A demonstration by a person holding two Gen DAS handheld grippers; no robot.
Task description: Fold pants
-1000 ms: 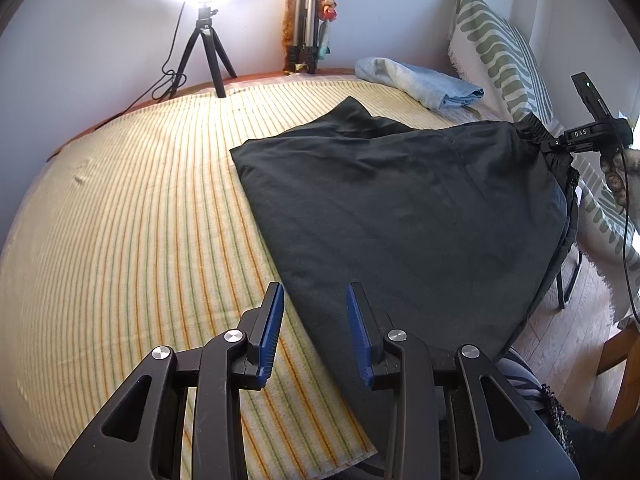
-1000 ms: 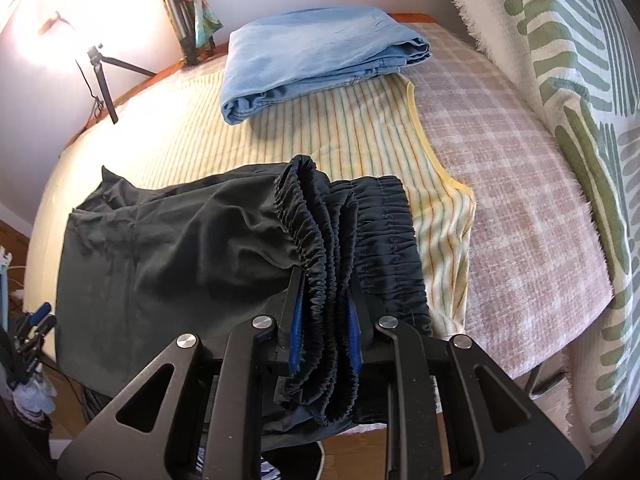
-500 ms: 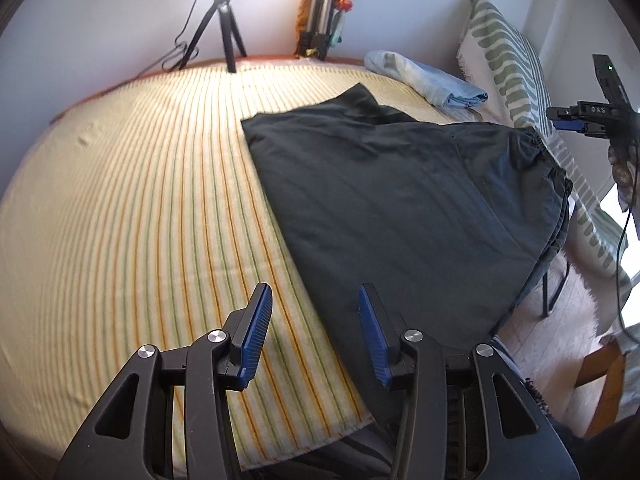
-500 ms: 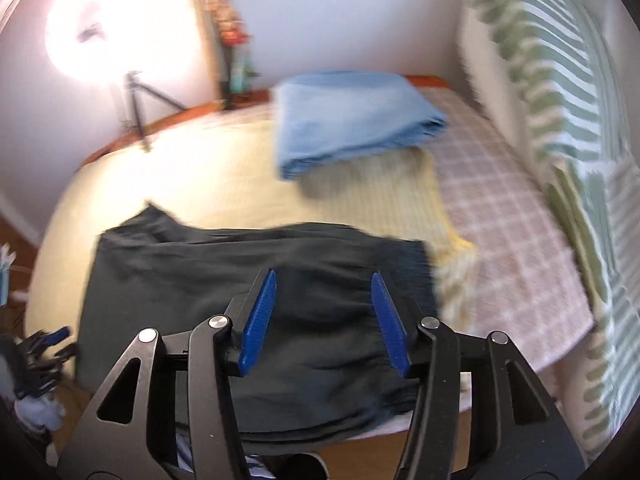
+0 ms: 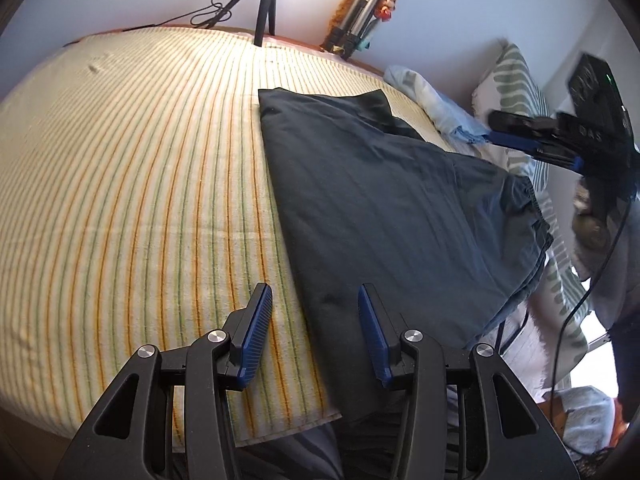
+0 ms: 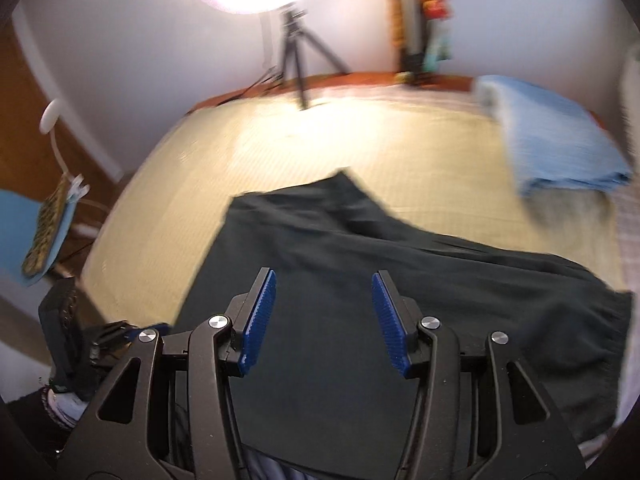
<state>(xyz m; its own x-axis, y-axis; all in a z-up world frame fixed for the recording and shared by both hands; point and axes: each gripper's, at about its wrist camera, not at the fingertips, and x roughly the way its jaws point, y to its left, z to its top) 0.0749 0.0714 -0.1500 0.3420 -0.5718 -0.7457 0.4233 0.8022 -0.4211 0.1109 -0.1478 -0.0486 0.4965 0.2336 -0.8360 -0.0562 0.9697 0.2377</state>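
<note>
The dark pants lie folded lengthwise on the striped bedspread, with the elastic waistband at the right edge of the bed. My left gripper is open and empty above the near edge of the bed, over the pants' left border. My right gripper is open and empty, hovering above the pants. The right gripper also shows in the left wrist view, raised above the waistband. The right wrist view is blurred.
A folded light blue garment lies at the far right of the bed. A green-patterned pillow leans behind it. A ring light on a tripod stands at the bed's far edge. A second folded tripod leans on the wall.
My right gripper let go of the pants' waistband, opened and lifted away, turning left. The waistband now rests on the bed. My left gripper opened wider.
</note>
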